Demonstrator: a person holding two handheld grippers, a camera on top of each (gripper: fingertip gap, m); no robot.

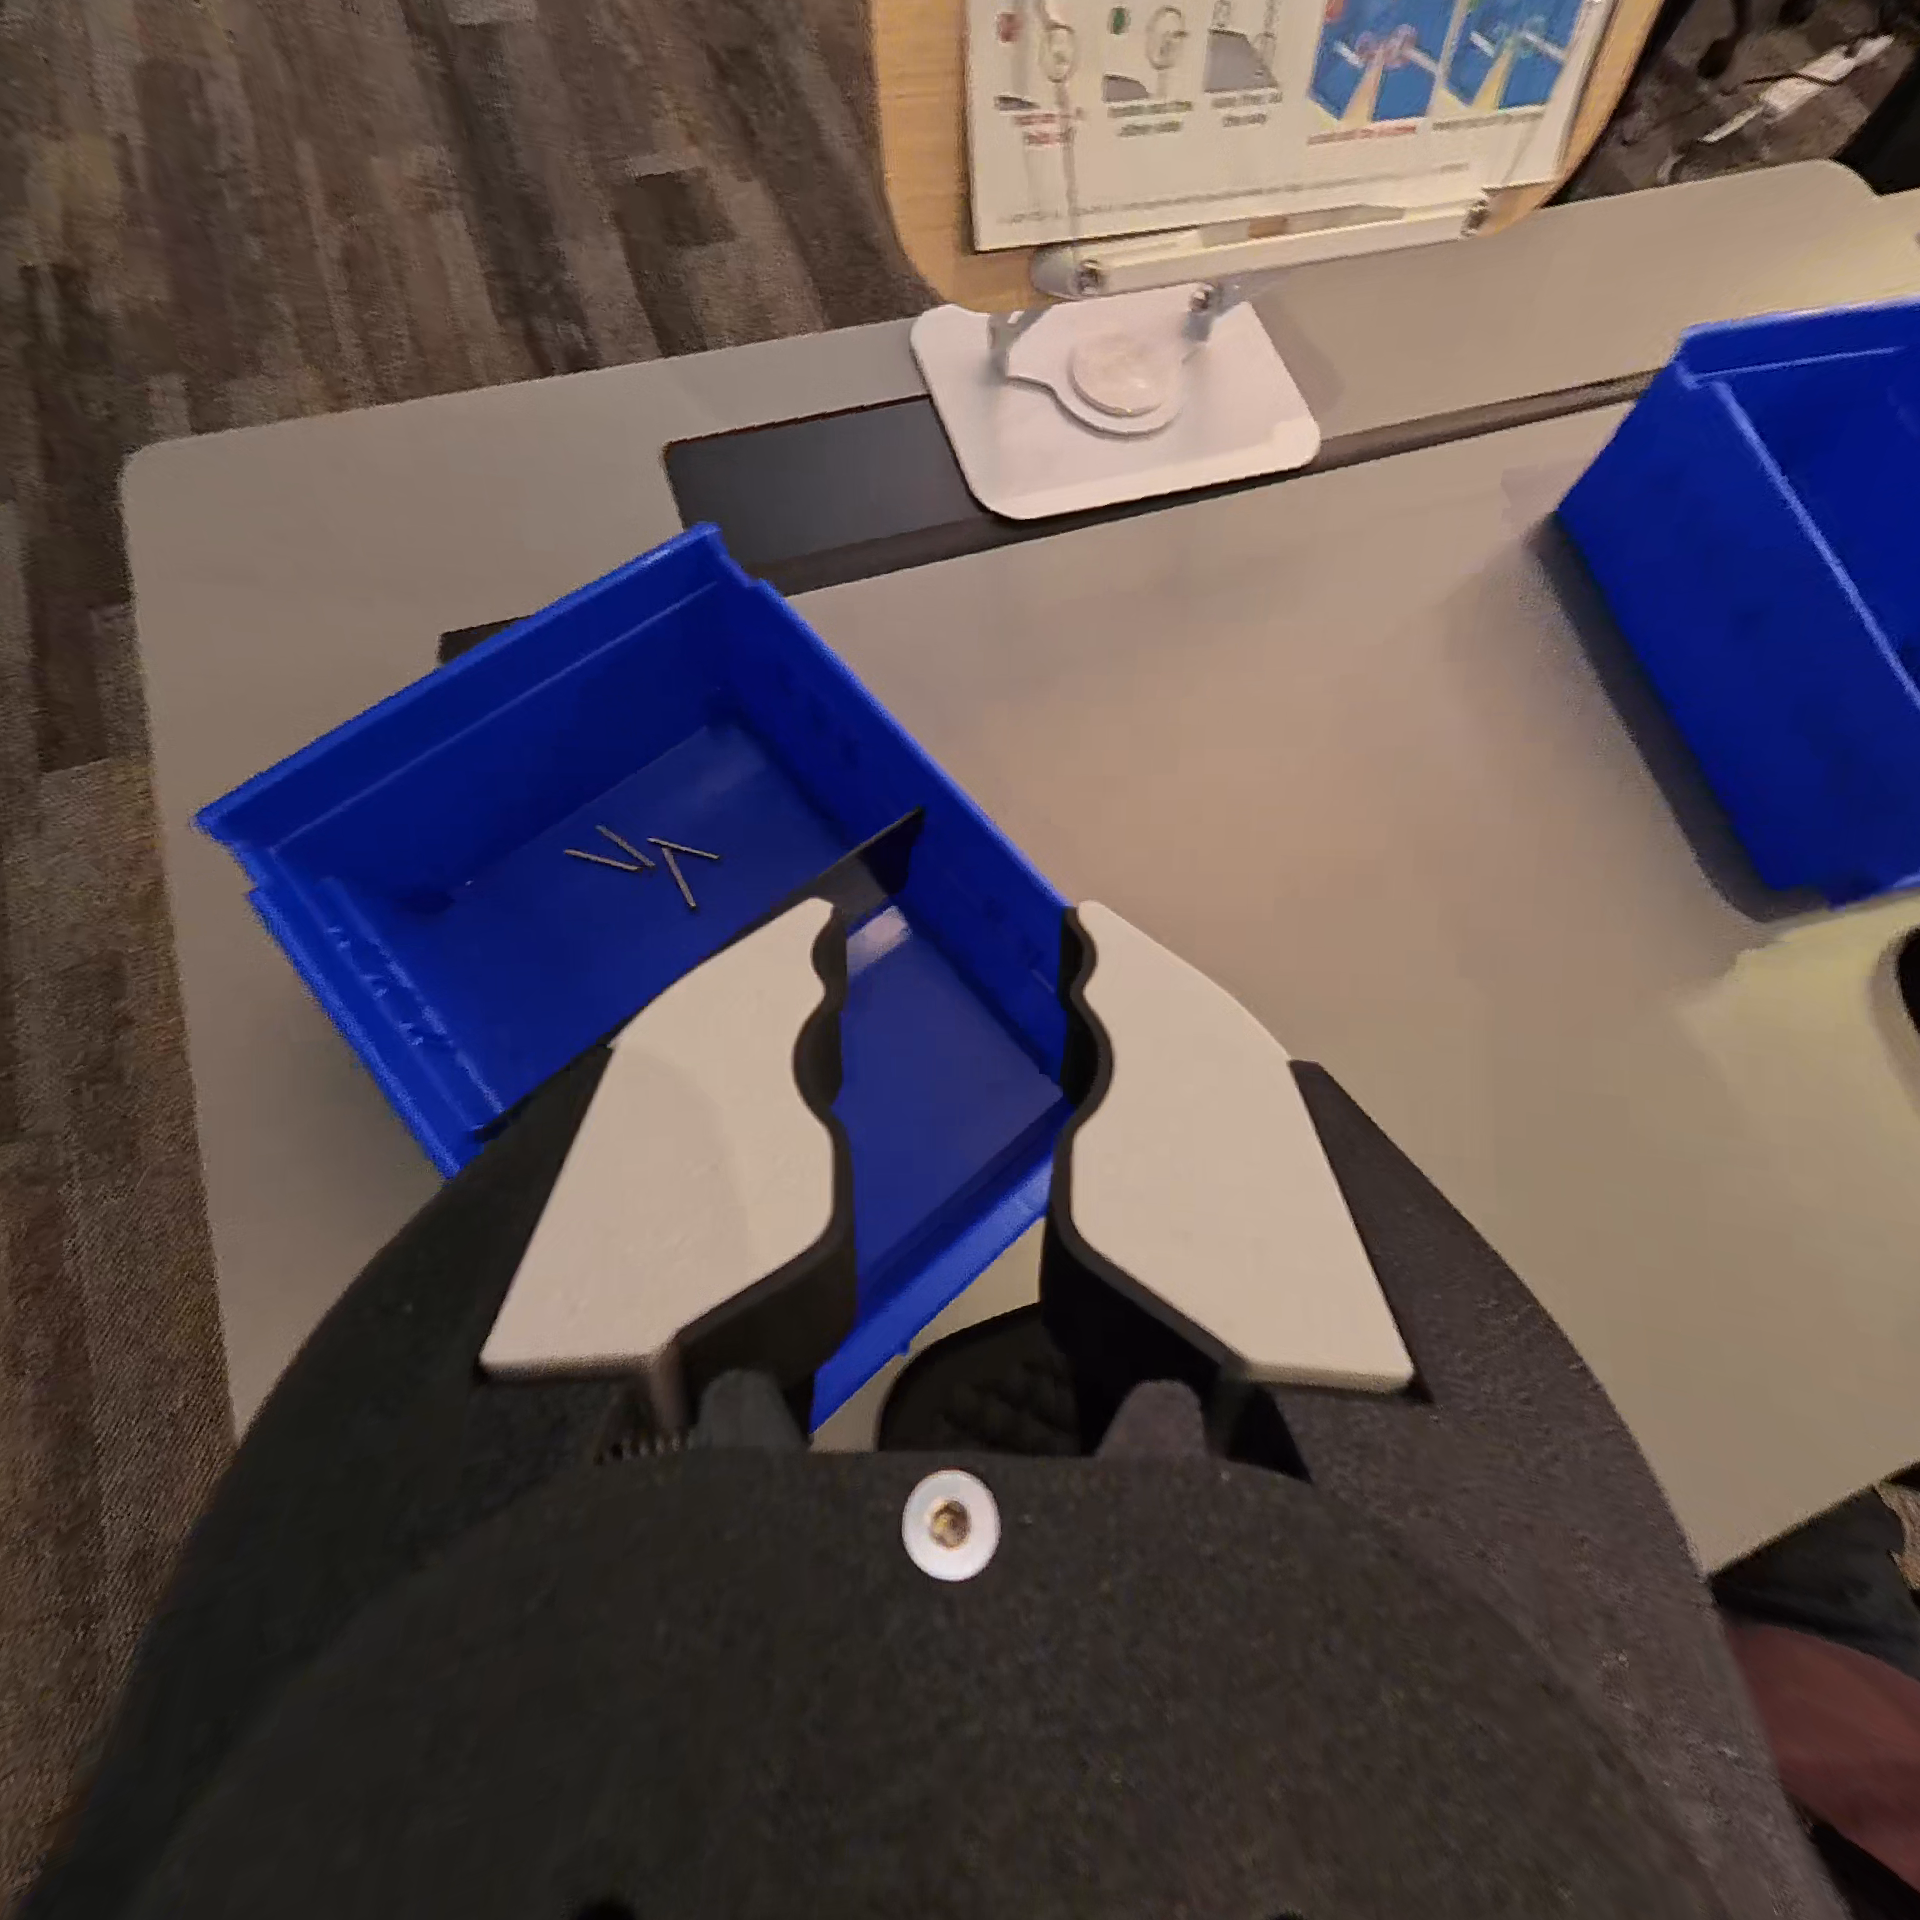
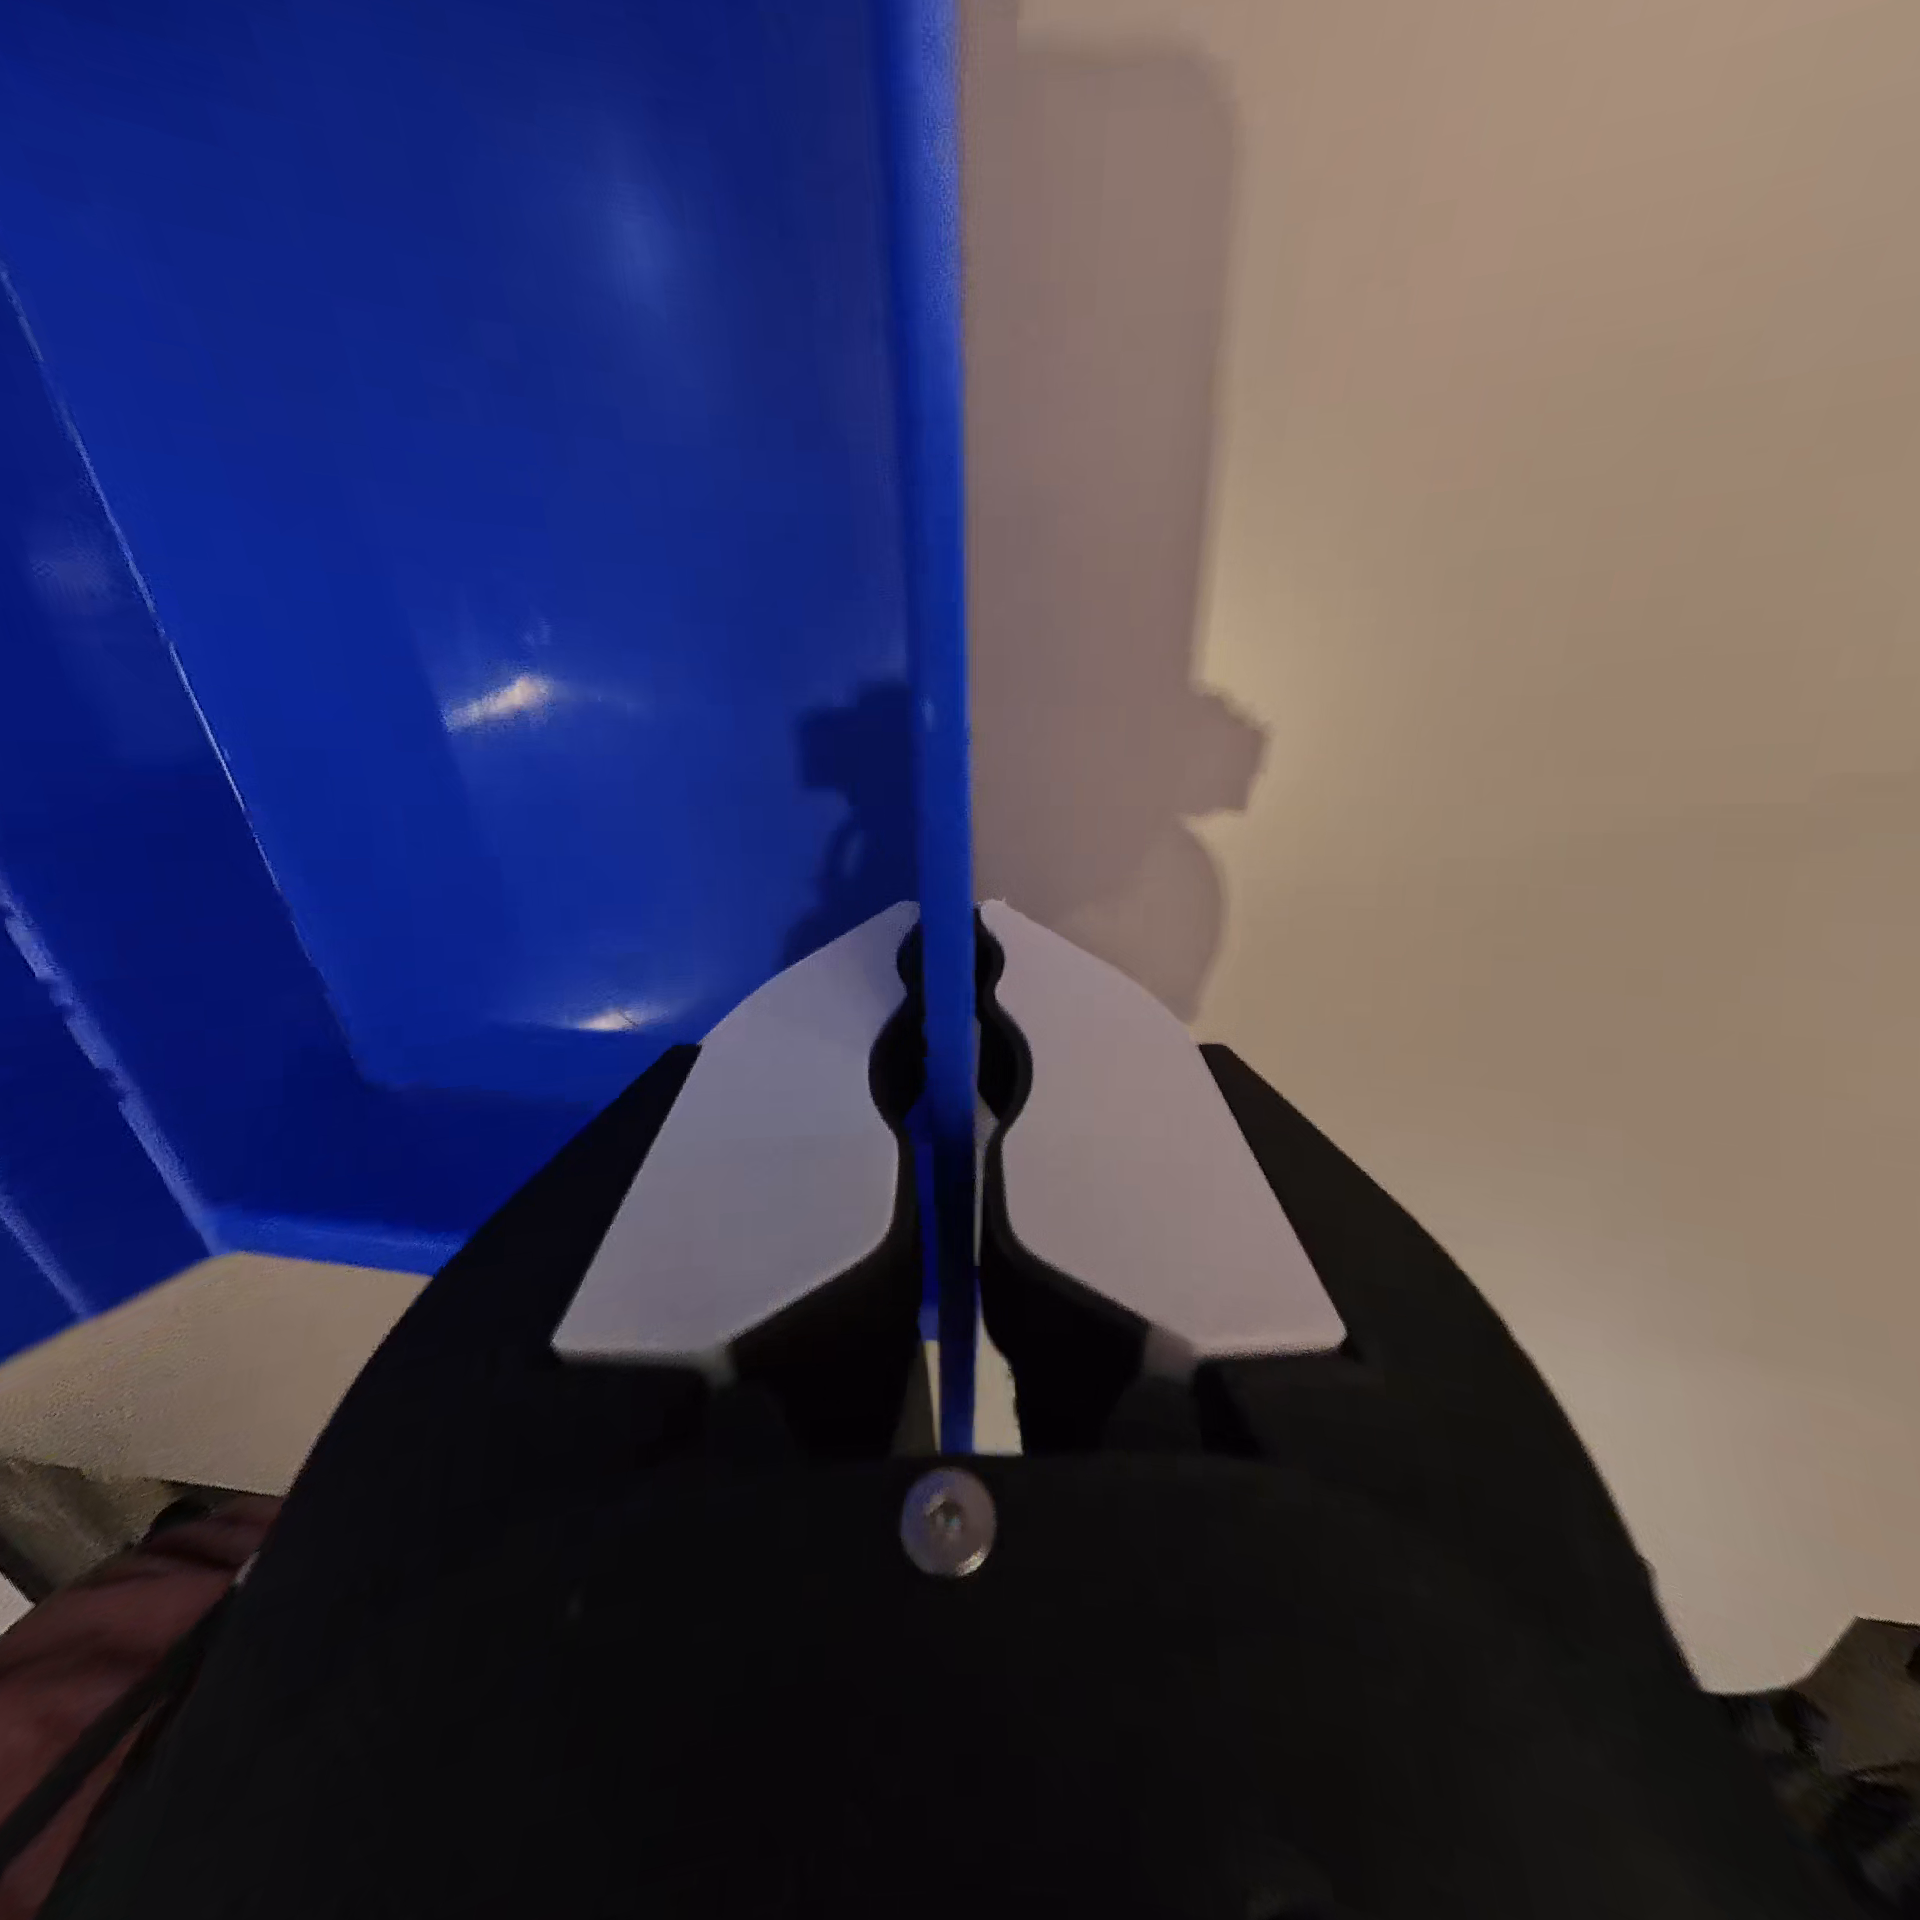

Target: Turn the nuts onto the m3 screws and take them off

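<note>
A blue bin sits on the grey table with several thin dark screws on its floor. My left gripper is open and empty, hovering over the bin's near right corner. A second blue bin stands at the right. In the right wrist view my right gripper is shut on the thin side wall of a blue bin, with the bin's inside to the left of the fingers. I see no nuts in either view.
A wooden board with a picture sheet stands on a white base plate at the table's back. A black strip runs along the back. Carpet floor lies beyond the table's left edge. A pale blurred shape shows at the right edge. Spacing between my two grippers at the tips: around 70 cm.
</note>
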